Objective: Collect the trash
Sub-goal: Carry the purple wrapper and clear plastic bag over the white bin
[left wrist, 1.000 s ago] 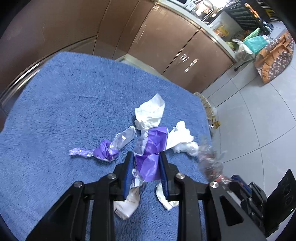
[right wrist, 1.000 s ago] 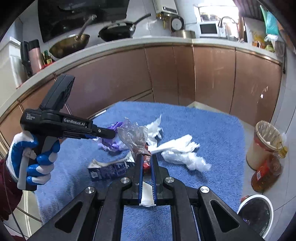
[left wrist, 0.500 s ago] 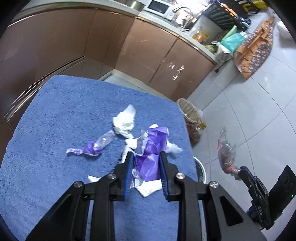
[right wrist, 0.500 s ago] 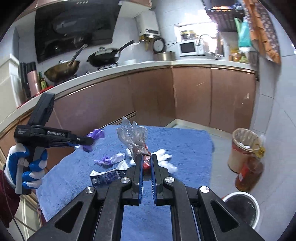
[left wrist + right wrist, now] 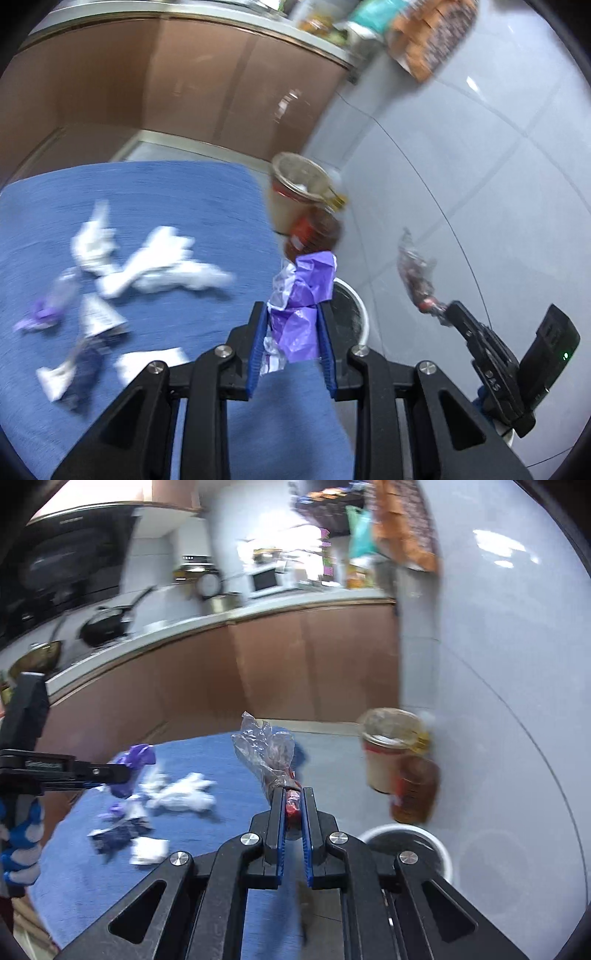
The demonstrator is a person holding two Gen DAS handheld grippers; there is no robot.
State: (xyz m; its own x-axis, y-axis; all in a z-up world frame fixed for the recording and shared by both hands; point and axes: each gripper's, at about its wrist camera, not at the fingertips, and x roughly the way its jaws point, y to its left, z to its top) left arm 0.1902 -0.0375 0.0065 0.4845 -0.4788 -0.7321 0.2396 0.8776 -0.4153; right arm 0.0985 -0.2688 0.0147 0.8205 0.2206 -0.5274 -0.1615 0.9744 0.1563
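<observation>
My left gripper (image 5: pixel 291 314) is shut on a crumpled purple wrapper (image 5: pixel 304 295) with white scraps, held over the right edge of the blue cloth (image 5: pixel 155 192). Its tip shows in the right wrist view as the left gripper (image 5: pixel 125 771) at the left. My right gripper (image 5: pixel 293 801) is shut on a clear plastic wrapper with a red end (image 5: pixel 269 755); in the left wrist view this right gripper (image 5: pixel 448 314) hangs over the floor. A white bin (image 5: pixel 439 849) with a dark inside stands on the floor below; its rim, the white bin (image 5: pixel 360 314), peeks out behind my left fingers. White tissues (image 5: pixel 159 258) and small purple scraps (image 5: pixel 40 310) lie on the cloth.
A tan lined waste basket (image 5: pixel 388 746) and an amber oil bottle (image 5: pixel 413 790) stand on the tiled floor by the cloth's corner. Brown kitchen cabinets (image 5: pixel 288 657) run behind, with pans (image 5: pixel 107 626) on the counter. A gloved hand (image 5: pixel 22 834) holds the left gripper.
Both grippers lifted their wrappers off the cloth and swung right, past its edge toward the floor bins. The tissues and scraps stayed on the cloth.
</observation>
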